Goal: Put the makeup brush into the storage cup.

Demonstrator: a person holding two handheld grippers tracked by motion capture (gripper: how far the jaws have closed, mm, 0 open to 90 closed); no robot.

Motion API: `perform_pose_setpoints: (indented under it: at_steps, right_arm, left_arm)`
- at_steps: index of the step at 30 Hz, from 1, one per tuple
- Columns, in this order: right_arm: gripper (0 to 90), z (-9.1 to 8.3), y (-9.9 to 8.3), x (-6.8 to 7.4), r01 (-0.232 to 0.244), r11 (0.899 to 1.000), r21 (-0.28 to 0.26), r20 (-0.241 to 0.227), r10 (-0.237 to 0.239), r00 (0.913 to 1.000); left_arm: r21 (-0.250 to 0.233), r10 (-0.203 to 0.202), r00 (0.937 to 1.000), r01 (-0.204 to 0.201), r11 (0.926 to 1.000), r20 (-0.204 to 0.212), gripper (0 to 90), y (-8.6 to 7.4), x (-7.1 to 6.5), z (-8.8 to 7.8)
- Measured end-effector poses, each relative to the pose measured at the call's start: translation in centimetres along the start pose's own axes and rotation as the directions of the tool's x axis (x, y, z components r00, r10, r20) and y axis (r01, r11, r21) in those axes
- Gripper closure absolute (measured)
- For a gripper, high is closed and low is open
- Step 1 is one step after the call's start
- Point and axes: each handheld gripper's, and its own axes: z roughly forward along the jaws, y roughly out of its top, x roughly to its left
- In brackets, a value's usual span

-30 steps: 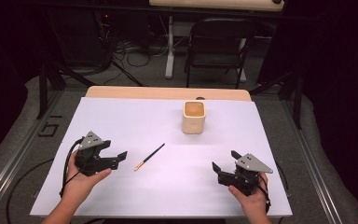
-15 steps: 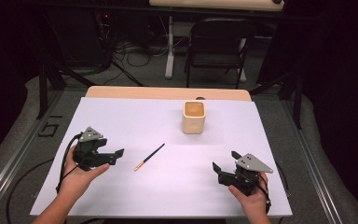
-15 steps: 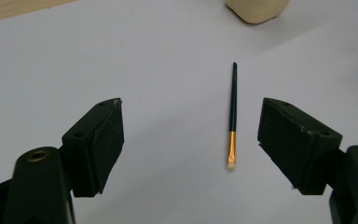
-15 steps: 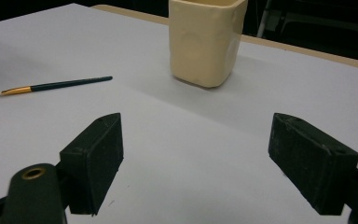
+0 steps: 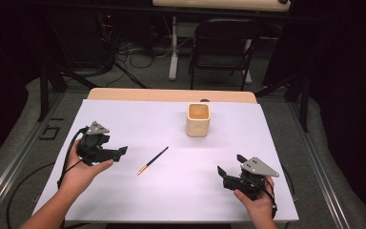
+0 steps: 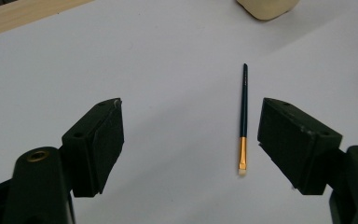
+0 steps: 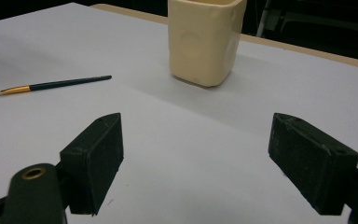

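The landmark for all positions is the cream cup (image 5: 198,120), which stands upright on the white surface (image 5: 181,191), toward its far edge and slightly right of centre.

Nearest the person, the right tongs (image 5: 228,168) are held by the right hand (image 5: 257,202) at the near right of the surface, nearer than the cup and to its right. The jaws are spread wide and hold nothing. In the right gripper view, the right tongs (image 7: 196,161) frame bare white surface, with the cup (image 7: 205,39) beyond the gap and well apart from both jaws.

At about the same depth, the left tongs (image 5: 119,151) are held by the left hand (image 5: 83,171) at the near left of the cup. The jaws point toward the centre of the surface, are spread wide and hold nothing. A black cable (image 5: 69,155) trails from this unit toward the near left.

The brush (image 5: 152,160) lies flat on the surface between the left tongs and the cup, nearer than the cup and to its left. It has a dark handle, a gold ferrule and a pale tip. The tip end points toward the person; the handle end points toward the cup. In the left gripper view, the brush (image 6: 244,121) lies just inside the right-hand jaw of the left tongs (image 6: 191,140), apart from it, not touched by either jaw.

Beyond the cup, a strip of wooden tabletop (image 5: 171,95) shows past the white surface. Farther still, a dark folding chair (image 5: 224,47) stands on the floor.
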Motion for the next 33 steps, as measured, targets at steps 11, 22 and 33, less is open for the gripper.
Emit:
perform_pose_setpoints:
  at_steps: [11, 22, 33]
  right_arm:
    - [17.8, -0.1, 0.0, 0.0, 0.001, 1.0, 0.002, 0.002, -0.001, 1.0]
    - [17.8, -0.1, 0.0, 0.0, 0.0, 1.0, 0.001, 0.002, -0.001, 1.0]
    - [17.8, -0.1, 0.0, 0.0, 0.0, 1.0, 0.014, -0.003, 0.0, 1.0]
  left_arm:
    - [0.028, 0.016, 0.9997, -0.016, 0.9995, -0.021, 22.8, 1.6, -0.1, 0.3]
    - [0.063, -0.004, 0.9999, 0.005, 0.998, -0.011, 22.9, 2.3, -0.1, 0.9]
    - [0.121, -0.035, 0.9994, 0.036, 0.9921, -0.006, 23.3, 3.2, -0.2, 1.9]
